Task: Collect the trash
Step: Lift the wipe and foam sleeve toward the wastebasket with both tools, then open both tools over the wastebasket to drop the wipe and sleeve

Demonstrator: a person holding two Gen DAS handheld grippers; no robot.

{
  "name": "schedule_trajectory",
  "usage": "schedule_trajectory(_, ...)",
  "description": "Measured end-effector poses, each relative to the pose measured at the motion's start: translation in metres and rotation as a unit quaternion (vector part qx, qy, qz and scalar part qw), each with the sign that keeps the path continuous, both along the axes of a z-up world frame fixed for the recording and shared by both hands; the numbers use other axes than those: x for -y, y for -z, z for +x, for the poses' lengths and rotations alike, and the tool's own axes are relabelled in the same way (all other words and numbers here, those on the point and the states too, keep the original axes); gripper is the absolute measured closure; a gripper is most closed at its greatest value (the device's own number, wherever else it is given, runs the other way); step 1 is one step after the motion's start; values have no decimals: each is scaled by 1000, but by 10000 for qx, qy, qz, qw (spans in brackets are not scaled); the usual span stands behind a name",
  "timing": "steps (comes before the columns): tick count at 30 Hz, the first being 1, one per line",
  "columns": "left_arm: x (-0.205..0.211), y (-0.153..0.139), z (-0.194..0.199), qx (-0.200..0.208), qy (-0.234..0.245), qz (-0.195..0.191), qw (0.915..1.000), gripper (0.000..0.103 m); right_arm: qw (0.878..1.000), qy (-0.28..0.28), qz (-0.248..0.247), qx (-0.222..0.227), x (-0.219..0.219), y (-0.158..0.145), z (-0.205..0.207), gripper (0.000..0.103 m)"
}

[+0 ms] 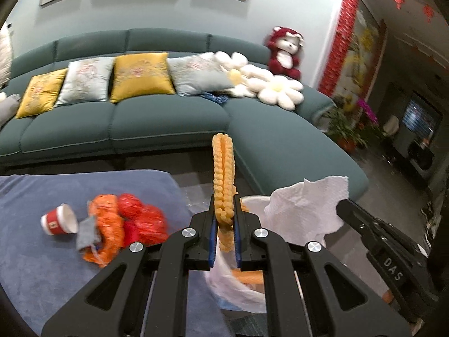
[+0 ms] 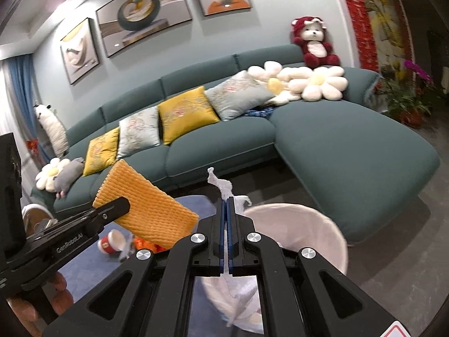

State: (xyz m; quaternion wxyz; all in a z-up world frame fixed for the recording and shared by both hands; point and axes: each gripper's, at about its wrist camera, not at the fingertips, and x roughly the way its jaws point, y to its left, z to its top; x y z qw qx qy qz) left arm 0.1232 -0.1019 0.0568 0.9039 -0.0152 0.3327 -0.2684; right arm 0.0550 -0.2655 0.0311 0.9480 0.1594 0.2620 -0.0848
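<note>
Orange foam netting [image 1: 223, 174] stands clamped edge-on between the jaws of the left gripper [image 1: 224, 210], its ribbed sheet rising past the fingertips toward a green sofa [image 1: 157, 123]; from the right wrist camera it shows as a broad flat panel [image 2: 146, 210] held by that gripper [image 2: 112, 207]. White paper towel [image 2: 224, 189] is pinched in the tightly closed right gripper [image 2: 228, 205], a crumpled wad of it [image 1: 306, 205] bulging above the white trash bin [image 2: 322, 224], which stands just below and ahead of both tools. On the blue-covered table [image 1: 33, 252] to the left lie a tipped red paper cup [image 1: 60, 220] and a red and orange mesh bag [image 1: 126, 224], well apart from either gripper.
</note>
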Motion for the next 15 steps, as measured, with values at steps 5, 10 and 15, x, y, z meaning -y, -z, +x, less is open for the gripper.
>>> schedule_trajectory(5, 31, 12, -9, -145, 274, 101, 9995, 94, 9997, 206, 66, -58, 26, 10, -12, 101)
schedule_trajectory(10, 54, 22, -11, -298, 438, 195, 9984, 94, 9995, 270, 124, -116, 37, 18, -15, 101)
schedule_trajectory(15, 67, 29, -14, -359, 510, 288, 9976, 93, 9994, 299, 149, -121, 43, 20, -16, 101)
